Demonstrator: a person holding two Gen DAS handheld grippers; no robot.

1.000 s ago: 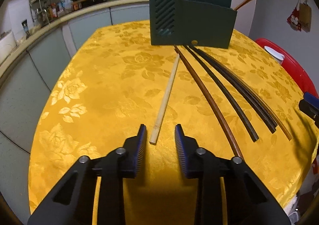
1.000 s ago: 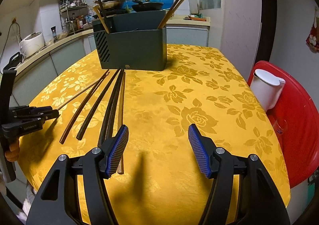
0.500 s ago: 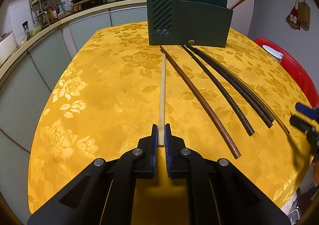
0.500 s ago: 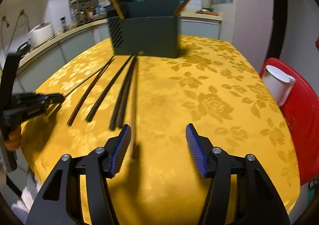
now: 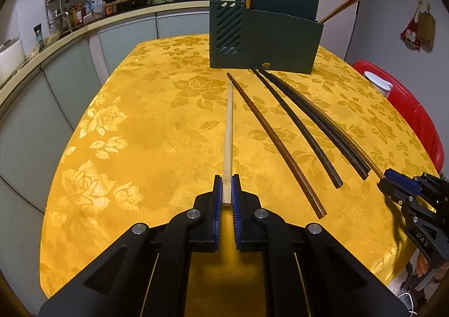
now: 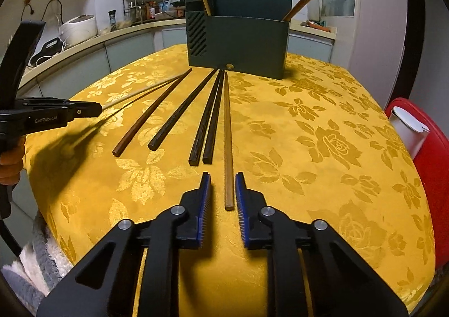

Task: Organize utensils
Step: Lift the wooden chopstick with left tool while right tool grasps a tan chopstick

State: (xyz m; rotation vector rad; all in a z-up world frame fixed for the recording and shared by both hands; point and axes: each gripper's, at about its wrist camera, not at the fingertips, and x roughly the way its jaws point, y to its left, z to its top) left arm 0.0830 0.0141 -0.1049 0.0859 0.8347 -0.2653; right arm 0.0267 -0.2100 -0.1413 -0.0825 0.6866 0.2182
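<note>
Pale chopstick [image 5: 228, 131] is now clamped in the left hand-held gripper [image 5: 226, 190]; right hand-held gripper [image 6: 223, 190] has narrowed around a brown chopstick [image 6: 227, 131], not touching.

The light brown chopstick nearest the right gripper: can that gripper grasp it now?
Probably yes. The right gripper is open, the light brown chopstick end lies between its fingers, nothing blocking.
</note>
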